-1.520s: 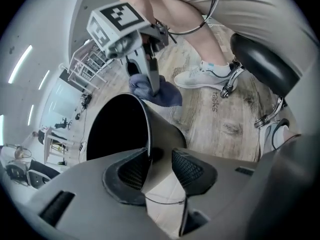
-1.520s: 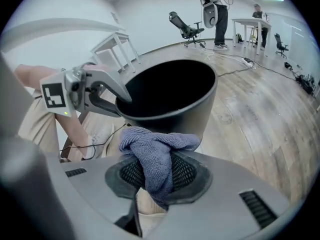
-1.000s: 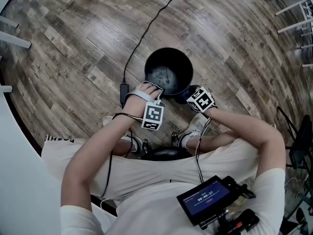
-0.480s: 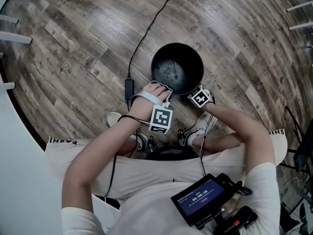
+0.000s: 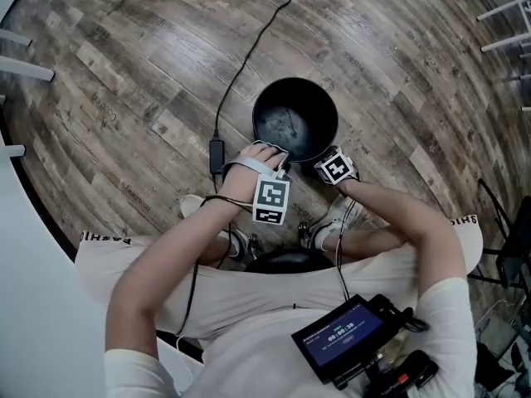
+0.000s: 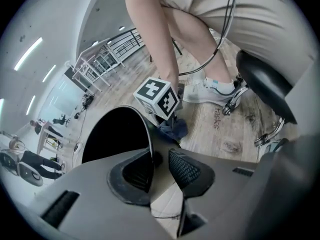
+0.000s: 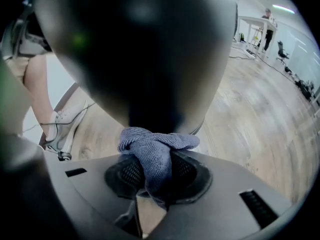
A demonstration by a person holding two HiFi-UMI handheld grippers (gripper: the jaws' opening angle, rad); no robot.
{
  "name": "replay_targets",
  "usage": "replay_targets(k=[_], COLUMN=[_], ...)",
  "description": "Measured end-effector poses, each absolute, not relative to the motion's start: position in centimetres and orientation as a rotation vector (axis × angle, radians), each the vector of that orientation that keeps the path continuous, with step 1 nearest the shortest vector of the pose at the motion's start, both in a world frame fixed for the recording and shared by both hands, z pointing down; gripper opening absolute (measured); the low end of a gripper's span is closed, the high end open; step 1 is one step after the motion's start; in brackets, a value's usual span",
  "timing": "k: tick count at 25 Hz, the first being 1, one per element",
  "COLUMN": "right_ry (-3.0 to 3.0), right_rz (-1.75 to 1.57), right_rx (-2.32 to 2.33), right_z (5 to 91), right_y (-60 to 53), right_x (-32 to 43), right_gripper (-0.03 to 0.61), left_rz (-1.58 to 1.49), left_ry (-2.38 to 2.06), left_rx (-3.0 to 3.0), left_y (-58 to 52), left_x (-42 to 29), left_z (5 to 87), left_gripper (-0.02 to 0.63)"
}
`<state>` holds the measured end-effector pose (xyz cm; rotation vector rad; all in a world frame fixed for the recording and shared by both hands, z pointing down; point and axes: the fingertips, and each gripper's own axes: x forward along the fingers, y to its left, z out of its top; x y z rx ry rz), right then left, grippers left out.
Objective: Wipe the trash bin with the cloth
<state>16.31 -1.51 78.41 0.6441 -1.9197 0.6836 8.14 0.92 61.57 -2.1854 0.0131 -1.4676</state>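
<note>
Left gripper (image 6: 160, 166) pinches the trash bin (image 5: 264, 98) rim; right gripper (image 7: 152, 173) clamps the cloth (image 7: 155, 145), the wall beyond blurred.

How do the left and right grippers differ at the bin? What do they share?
The left gripper straddles the rim of the trash bin; the right gripper pinches a grey cloth. The left gripper sits at the top edge, the right gripper by the outer wall. Both point down.

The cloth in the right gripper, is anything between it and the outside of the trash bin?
Nothing visible. The right gripper has its jaws shut on the cloth, whose bunched end sits up against the trash bin on its dark outer wall. The left gripper holds the rim elsewhere, out of the way.
</note>
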Motion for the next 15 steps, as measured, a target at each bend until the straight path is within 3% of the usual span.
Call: replay_targets(k=[9,15], right_ry=[-1.950,-2.024], right_rz=[0.936,0.800], right_rx=[0.822,0.785], right_z=[68.1,61.6], right_y=[0.1,0.0], right_x=[15.3,14.3], right_gripper=[0.097,0.097], left_rz=[-1.435,-1.493], left_ry=[-0.056,-0.057], left_rx=[-2.055,-1.983], left_y=[0.2,-0.7], left_x=[6.2,4.3], left_z=[60.6,61.9], left_gripper=[0.150,0.150])
